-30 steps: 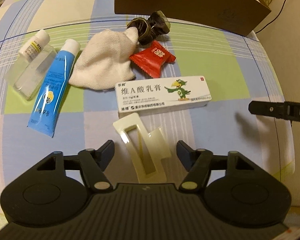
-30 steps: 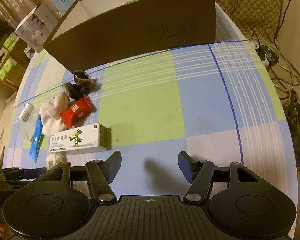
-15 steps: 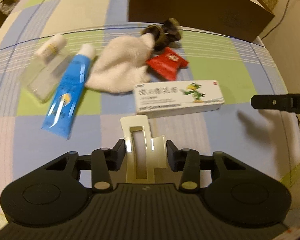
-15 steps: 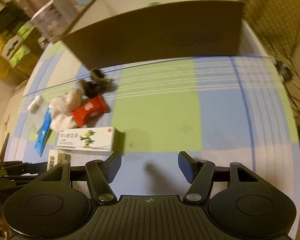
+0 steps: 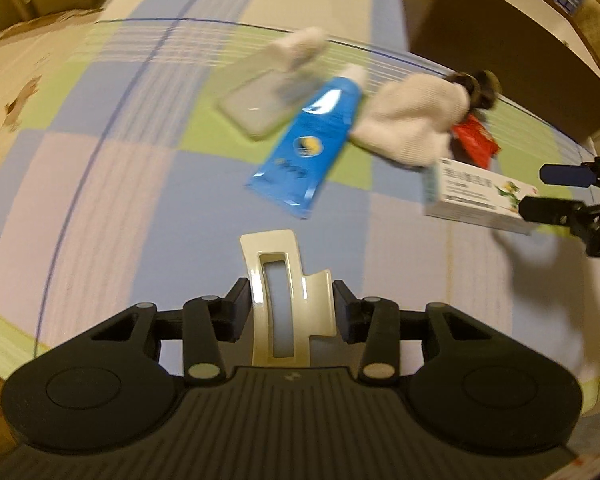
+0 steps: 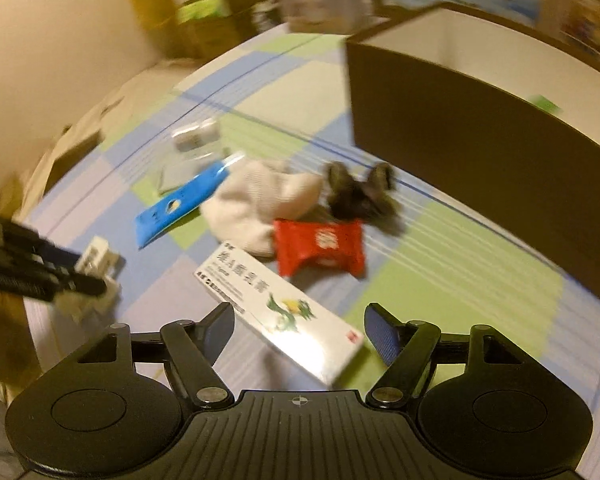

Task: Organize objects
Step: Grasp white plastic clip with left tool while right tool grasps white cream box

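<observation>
Clamping the cream plastic hair claw (image 5: 288, 300), the left tool (image 5: 288, 300) holds; right tool (image 6: 300, 334), opening, straddles the long white ointment carton (image 6: 276, 304) lying diagonally.

A: What stays unclear in the two views?

B: In the left wrist view the small bottle (image 5: 296, 48) is smeared by motion, so its label is not readable. The brown box (image 5: 512, 60) is cut by the top and right edges. The red packet (image 5: 474, 142) is partly hidden behind the white cloth (image 5: 416, 124).

A: And the right wrist view?

B: The cartons (image 6: 228, 4) at the back are only colour streaks. The dark hair tie (image 6: 360, 196) is blurred, its shape is hard to tell. The cream hair clip (image 6: 96, 276) is half covered by the left gripper (image 6: 80, 276), which the left edge cuts off.
</observation>
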### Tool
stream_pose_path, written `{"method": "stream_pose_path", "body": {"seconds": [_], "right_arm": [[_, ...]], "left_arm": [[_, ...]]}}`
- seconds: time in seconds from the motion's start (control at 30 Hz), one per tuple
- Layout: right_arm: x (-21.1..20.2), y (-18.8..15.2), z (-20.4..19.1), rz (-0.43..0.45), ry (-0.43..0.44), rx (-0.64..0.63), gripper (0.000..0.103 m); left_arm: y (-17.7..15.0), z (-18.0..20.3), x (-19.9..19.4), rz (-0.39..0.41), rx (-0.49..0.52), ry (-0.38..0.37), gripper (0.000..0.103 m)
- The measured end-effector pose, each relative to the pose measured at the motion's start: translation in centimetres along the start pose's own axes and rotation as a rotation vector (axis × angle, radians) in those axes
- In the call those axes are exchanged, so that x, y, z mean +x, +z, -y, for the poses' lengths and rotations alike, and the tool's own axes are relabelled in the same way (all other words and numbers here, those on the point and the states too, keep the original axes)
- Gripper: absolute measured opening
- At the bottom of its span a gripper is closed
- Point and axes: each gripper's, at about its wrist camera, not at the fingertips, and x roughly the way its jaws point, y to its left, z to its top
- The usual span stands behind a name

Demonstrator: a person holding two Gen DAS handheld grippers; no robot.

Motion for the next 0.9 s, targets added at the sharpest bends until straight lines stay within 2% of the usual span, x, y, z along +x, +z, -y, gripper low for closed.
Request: {"method": "stream_pose_path", "body": {"seconds": [0.13,0.37,0.5,0.7,0.77,0.8,0.9], "right_arm": [[1.9,0.1,-0.7,-0.044,0.002,-0.053,0.069],[2.5,-1.4,-3.8,-0.08,0.013,-0.103,0.069],[2.7,-2.0,-5.5,-0.081,-0.001,-0.109,0.056],[3.8,-1.2,-7.0,-0.08,-0.053,-0.135,0.05],[4.2,-1.0,-7.2,-0.079,-0.072,-0.135,0.046],[4.4,-0.8,-7.2,-0.081,-0.082,-0.135,0.041],[4.6,-0.7,-7.5,-0.085,-0.092,-0.152,0.038]], "left_arm": [[-0.2,-1.2,-0.3,0.002,-0.028,0.008,0.038],[-0.2,-1.8,-0.2,0.004,-0.026,0.002,0.038],[-0.1,-1.9,0.5,-0.019,-0.017,0.0,0.037],[0.1,-1.8,0.9,-0.029,0.017,0.006,0.037],[0.2,-1.8,1.0,-0.029,0.028,0.011,0.036],[0.3,-1.8,1.0,-0.027,0.033,0.012,0.036],[0.5,-1.7,1.1,-0.025,0.048,0.018,0.036]]}}
